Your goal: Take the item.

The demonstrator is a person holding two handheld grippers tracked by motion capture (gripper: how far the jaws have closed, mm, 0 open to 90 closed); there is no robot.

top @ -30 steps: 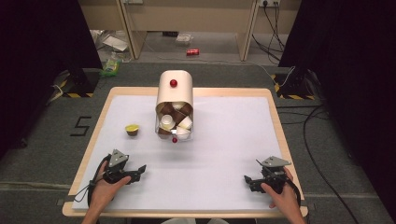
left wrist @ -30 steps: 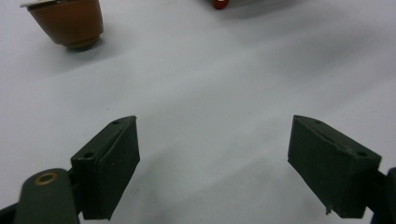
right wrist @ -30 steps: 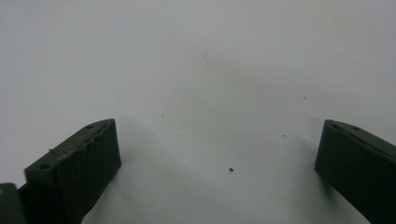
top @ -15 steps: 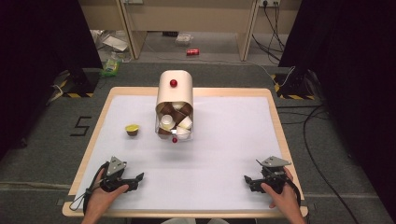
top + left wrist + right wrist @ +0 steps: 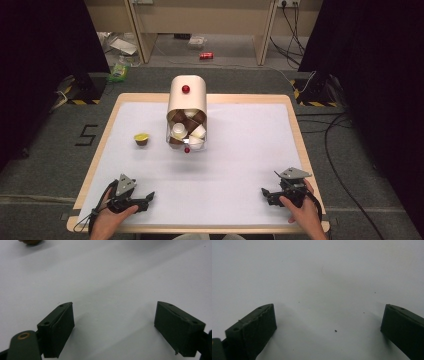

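Observation:
A beige capsule dispenser (image 5: pixel 186 97) with a red knob stands at the back middle of the white table (image 5: pixel 240 150). Its clear front bin (image 5: pixel 186 132) holds several brown and white capsules. One brown capsule with a yellow lid (image 5: pixel 141 139) sits alone to the dispenser's left, and its edge shows at the top of the left gripper view (image 5: pixel 29 241). My left gripper (image 5: pixel 146 199) rests low at the front left, open and holding nothing (image 5: pixel 113 315). At the front right my right gripper (image 5: pixel 267 195) is also open over bare table (image 5: pixel 328 317).
The table's wooden rim (image 5: pixel 305 150) frames the white surface. Cables (image 5: pixel 345 150) and boxes lie on the floor beyond it. A red can (image 5: pixel 206 56) lies on the floor behind the table. Wide white surface lies between the two grippers.
My left gripper has slid a little toward the near edge of the table. The right gripper, dispenser and lone capsule stay where they were.

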